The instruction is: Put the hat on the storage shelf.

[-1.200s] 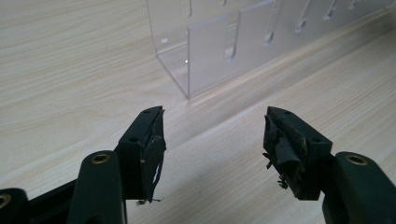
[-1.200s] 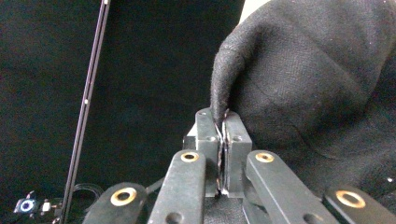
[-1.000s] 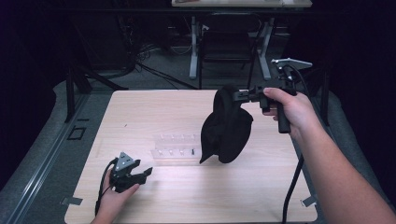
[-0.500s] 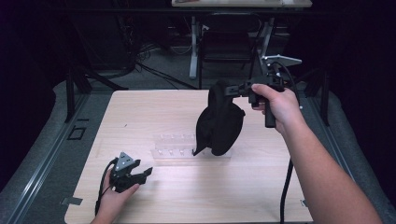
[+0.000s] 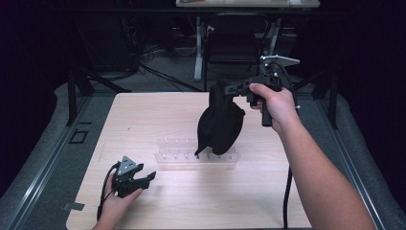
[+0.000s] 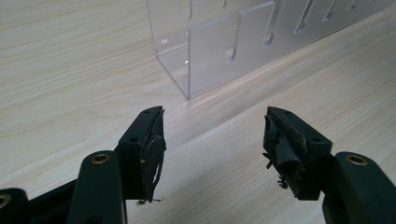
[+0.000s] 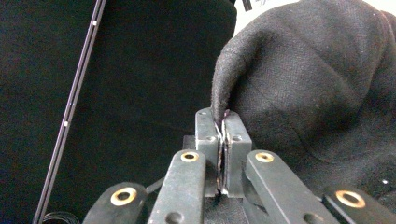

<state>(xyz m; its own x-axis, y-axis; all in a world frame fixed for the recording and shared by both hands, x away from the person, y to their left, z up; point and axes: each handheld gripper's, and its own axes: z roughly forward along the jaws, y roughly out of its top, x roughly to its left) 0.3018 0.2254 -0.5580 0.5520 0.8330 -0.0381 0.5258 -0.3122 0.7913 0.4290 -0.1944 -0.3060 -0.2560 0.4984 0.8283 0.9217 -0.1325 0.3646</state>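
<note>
One black cloth (image 5: 219, 125) hangs from the right gripper (image 5: 229, 89), whose jaws are pinched tight on its top edge, its lower tip brushing the clear acrylic rack (image 5: 196, 154) at table centre. The left gripper (image 5: 143, 178) rests at seven o'clock, jaws apart and empty. Lower the cloth slowly, keeping it centred over the rack's slots, and release only once it has settled.

The clear rack (image 5: 196, 154) in the frame's centre blocks passage, with the hanging black cloth (image 5: 220, 122) seemingly touching it; bare table (image 5: 143, 115) lies at upper left.
</note>
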